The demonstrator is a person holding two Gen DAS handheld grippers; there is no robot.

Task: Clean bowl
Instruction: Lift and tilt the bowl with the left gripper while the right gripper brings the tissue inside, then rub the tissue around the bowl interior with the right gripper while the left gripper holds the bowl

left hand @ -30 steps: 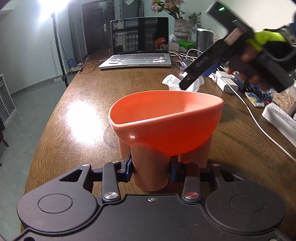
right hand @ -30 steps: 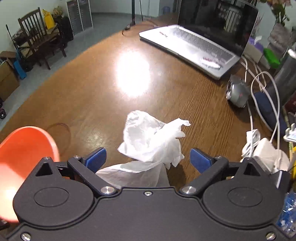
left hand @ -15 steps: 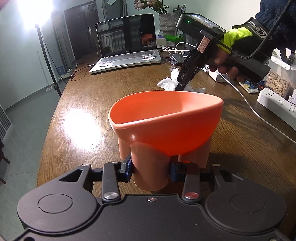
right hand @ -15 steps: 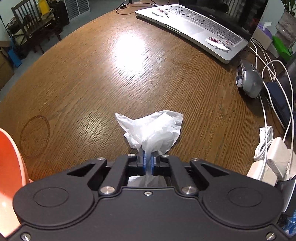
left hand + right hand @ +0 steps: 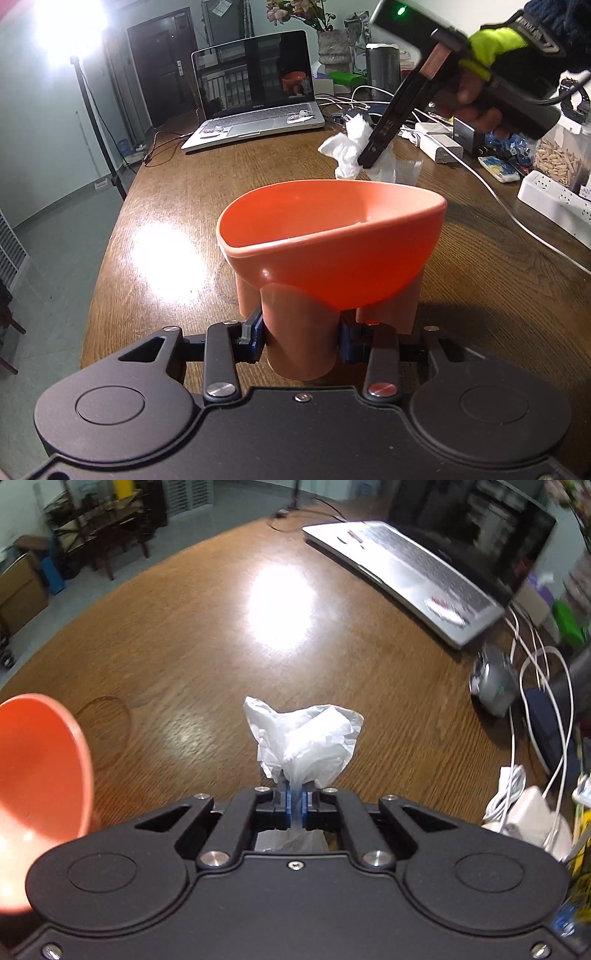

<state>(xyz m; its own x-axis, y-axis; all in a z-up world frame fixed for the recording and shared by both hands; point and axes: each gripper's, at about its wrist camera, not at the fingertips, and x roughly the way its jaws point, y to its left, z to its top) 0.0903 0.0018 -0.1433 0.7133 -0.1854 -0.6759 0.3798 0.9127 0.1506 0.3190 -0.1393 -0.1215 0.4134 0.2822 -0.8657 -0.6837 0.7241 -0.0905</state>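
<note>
Wooden surface [image 5: 177,206] carries a laptop [image 5: 255,122] and cables at the far side. Left tool [image 5: 301,341] is clamped on a leg of the orange bowl [image 5: 332,243], which stands upright near the front edge. Right tool [image 5: 294,805] is closed tight on a white tissue [image 5: 306,734], beyond the bowl's rim.

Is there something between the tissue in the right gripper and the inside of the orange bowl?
Nothing visible. The right gripper holds the white tissue beyond the orange bowl, whose open mouth is unobstructed.
</note>
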